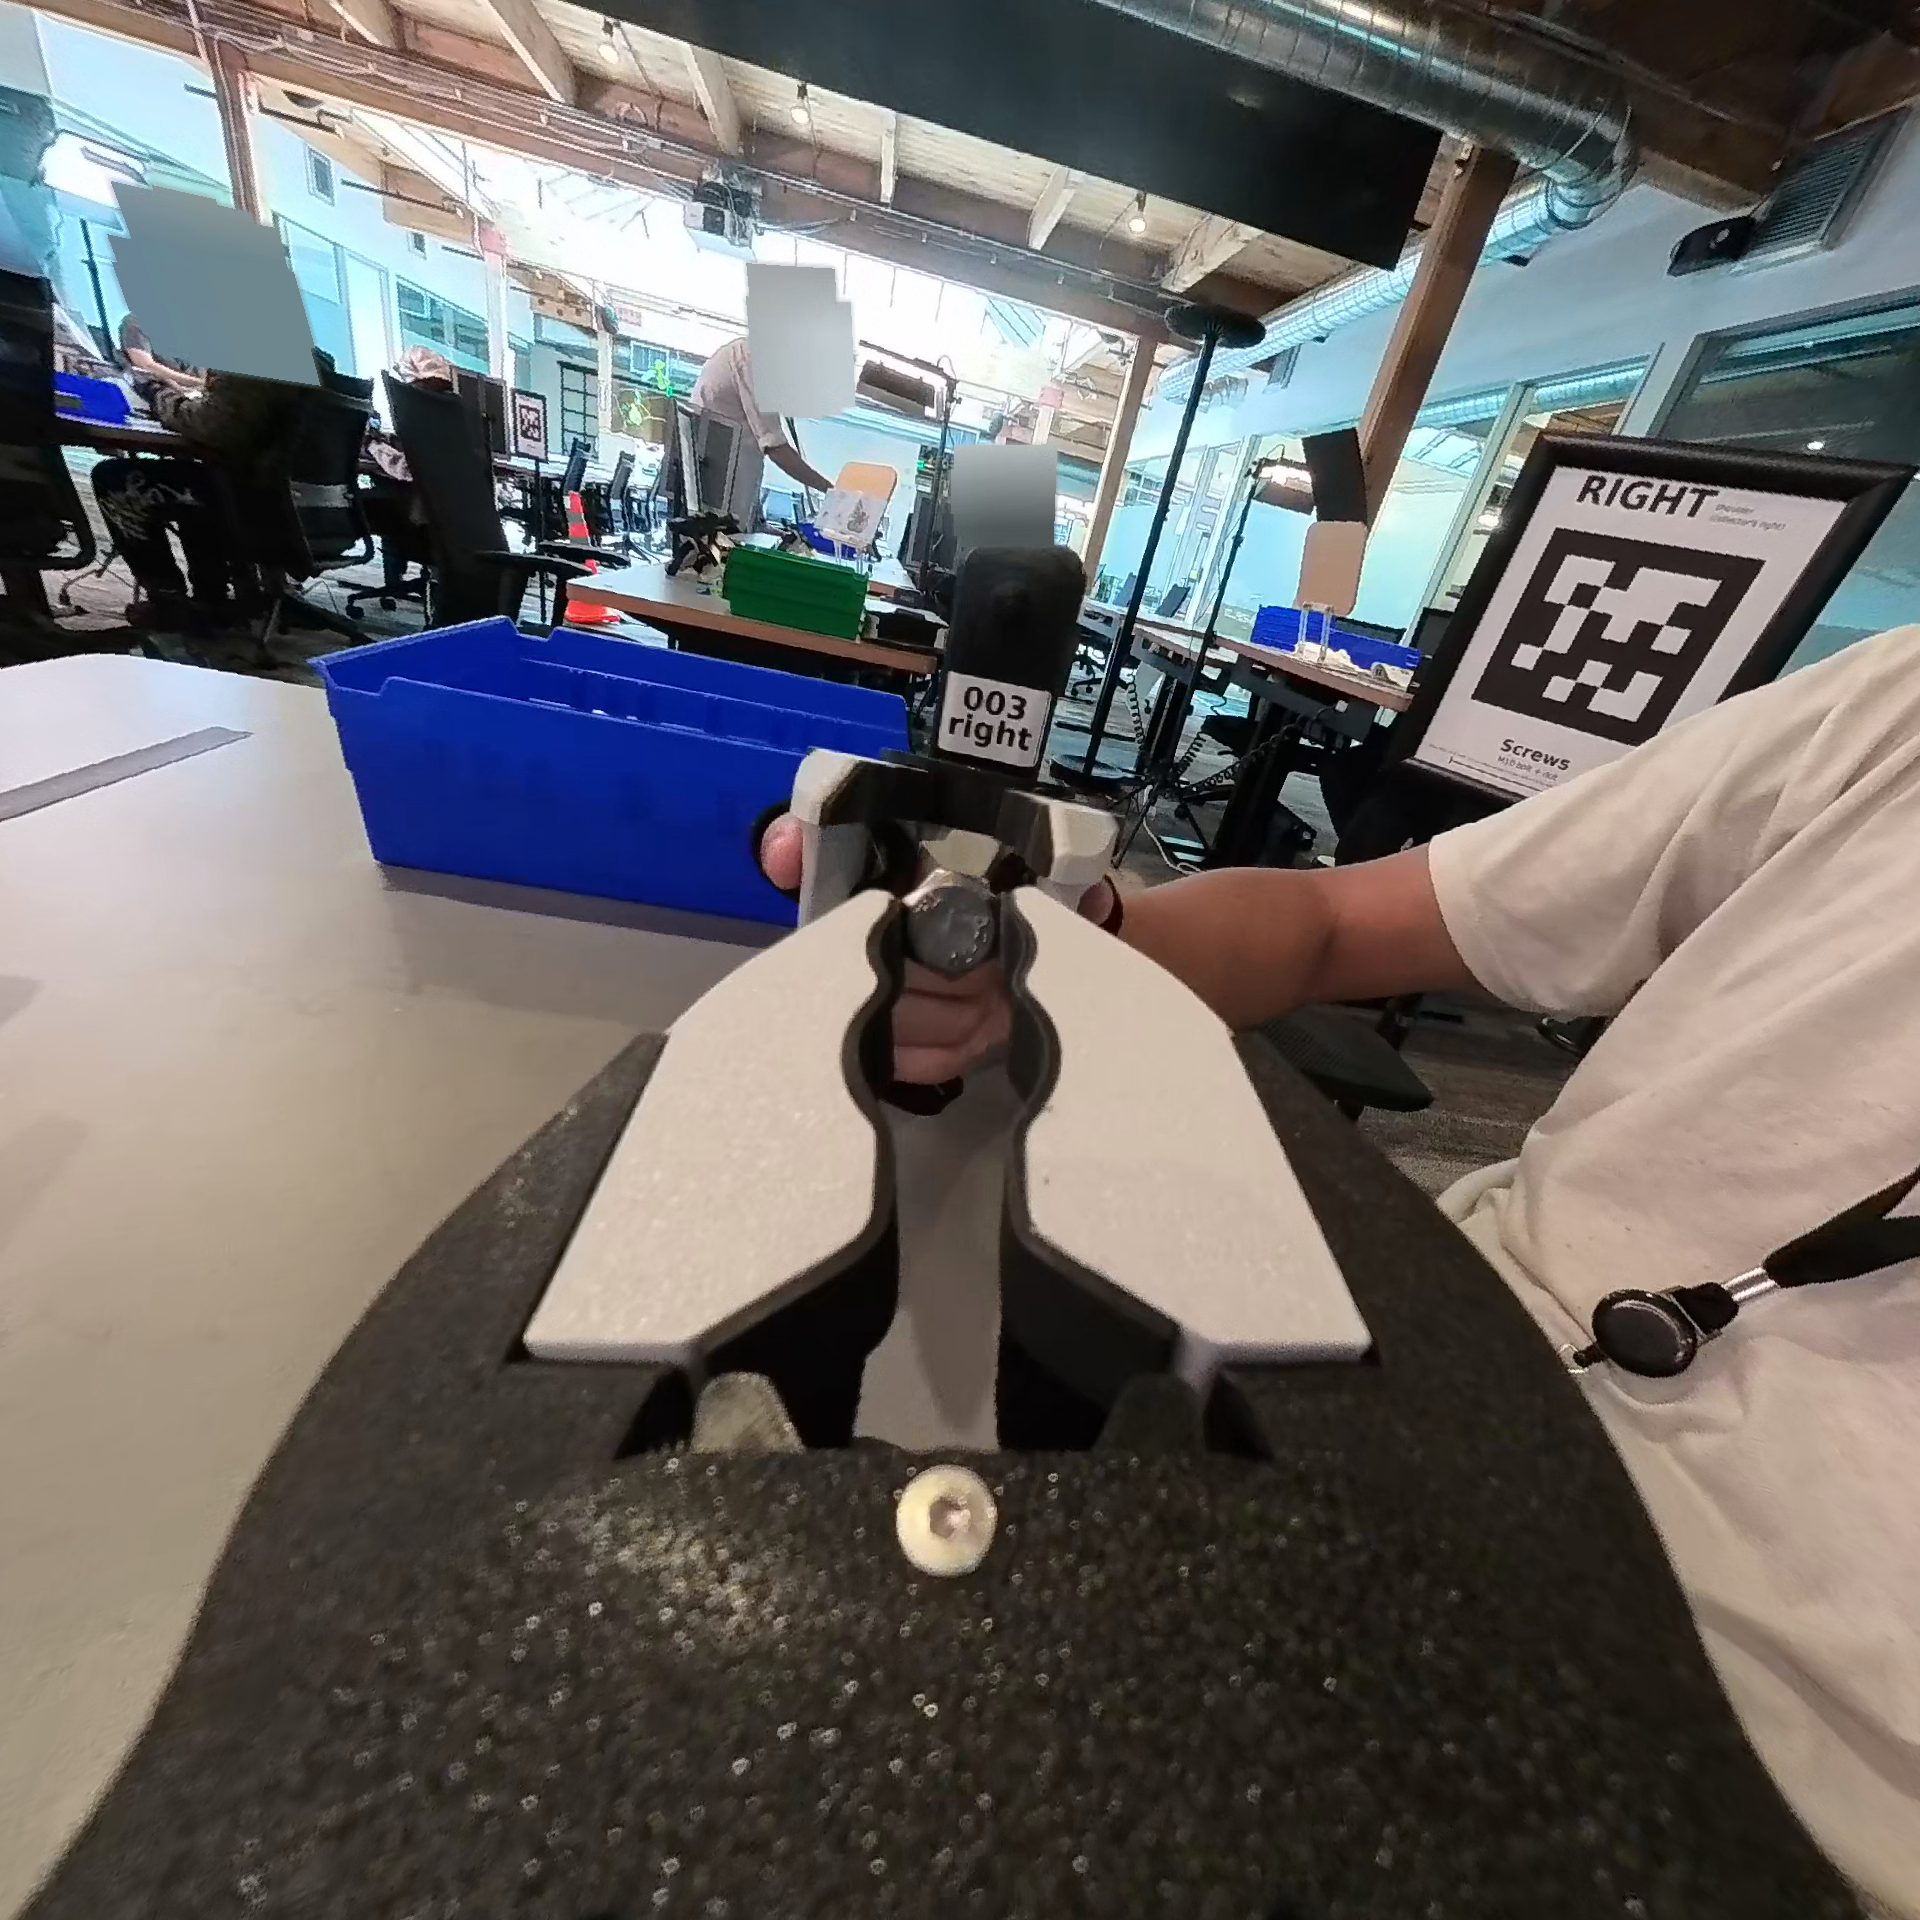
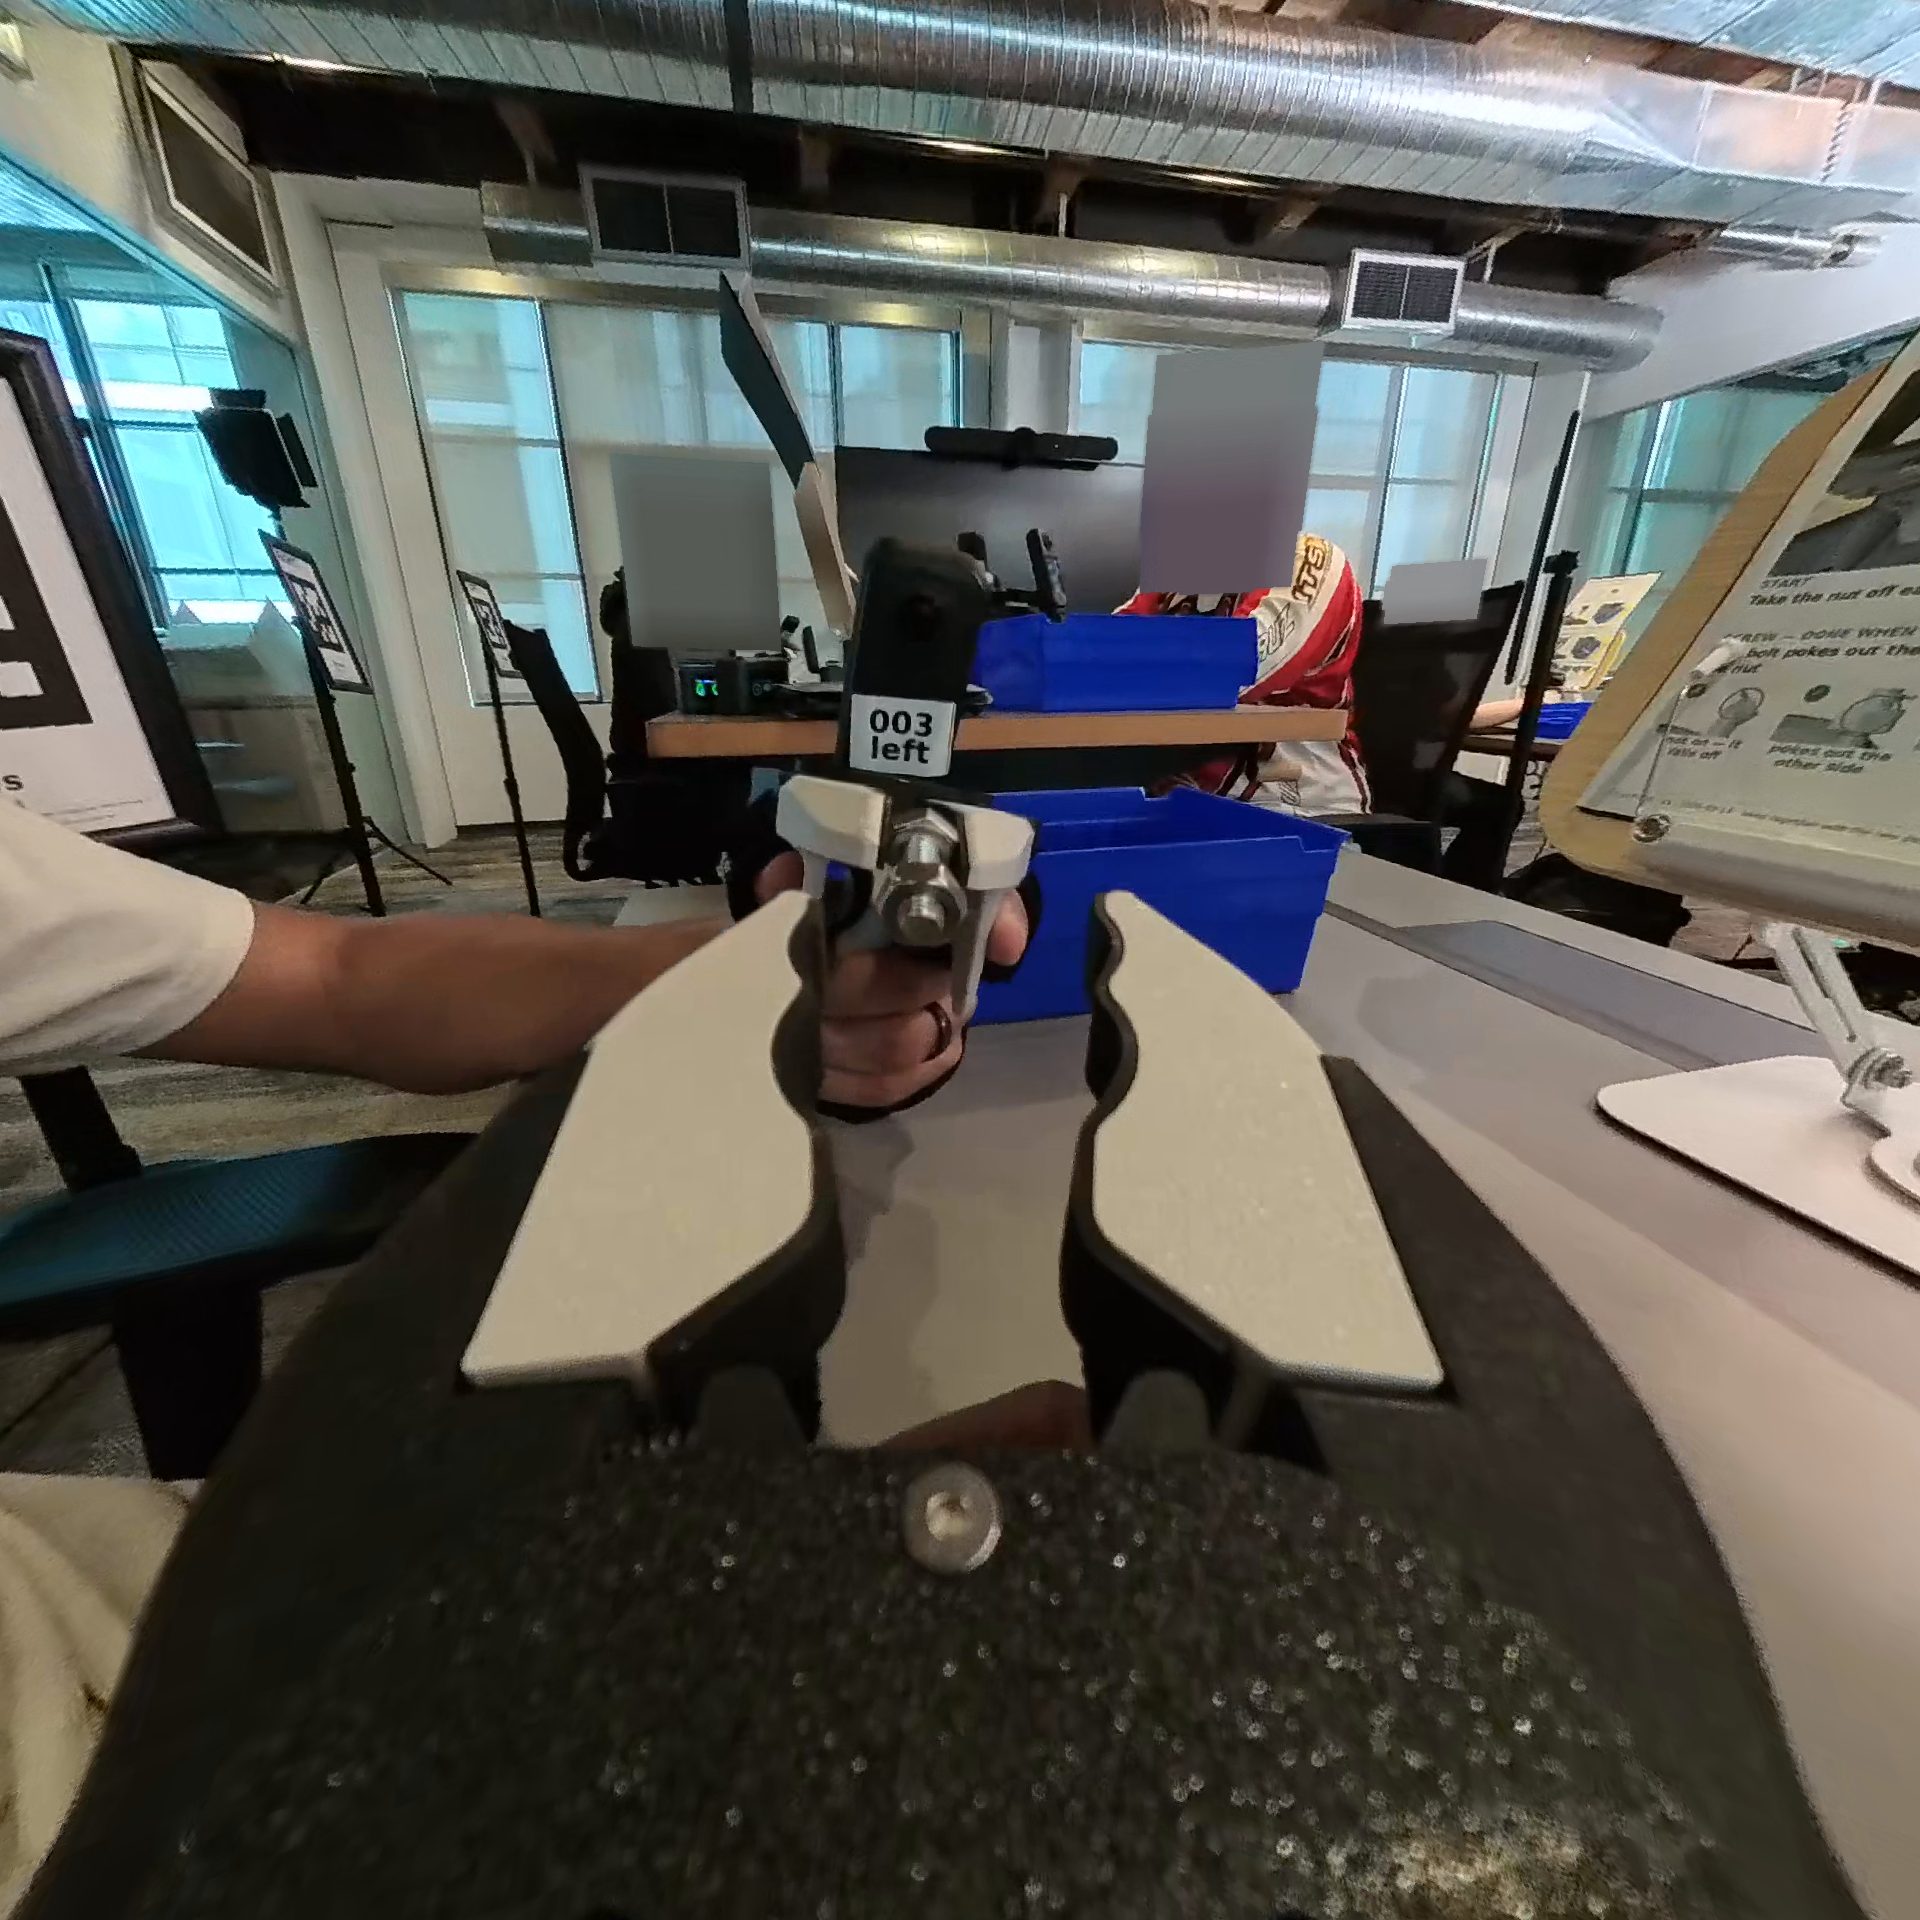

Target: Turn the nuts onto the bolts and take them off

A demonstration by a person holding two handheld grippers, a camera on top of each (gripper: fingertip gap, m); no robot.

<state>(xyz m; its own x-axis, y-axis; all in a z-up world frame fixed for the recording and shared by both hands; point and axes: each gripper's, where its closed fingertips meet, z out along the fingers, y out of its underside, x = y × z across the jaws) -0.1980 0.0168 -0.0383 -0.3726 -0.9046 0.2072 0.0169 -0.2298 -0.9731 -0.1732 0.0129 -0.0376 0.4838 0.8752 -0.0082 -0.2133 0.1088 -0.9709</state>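
Bolt (image 2: 920,883) clamped by its head in the left gripper (image 1: 951,935), nut (image 2: 928,868) seemingly threaded facing the right gripper (image 2: 951,935), whose spread fingers line up to turn it.

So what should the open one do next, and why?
Probably move forward and close on the nut. The left gripper already clamps the bolt by its head end, with the nut on the threaded shaft pointing at the right gripper, whose fingers stand apart and empty, short of it.
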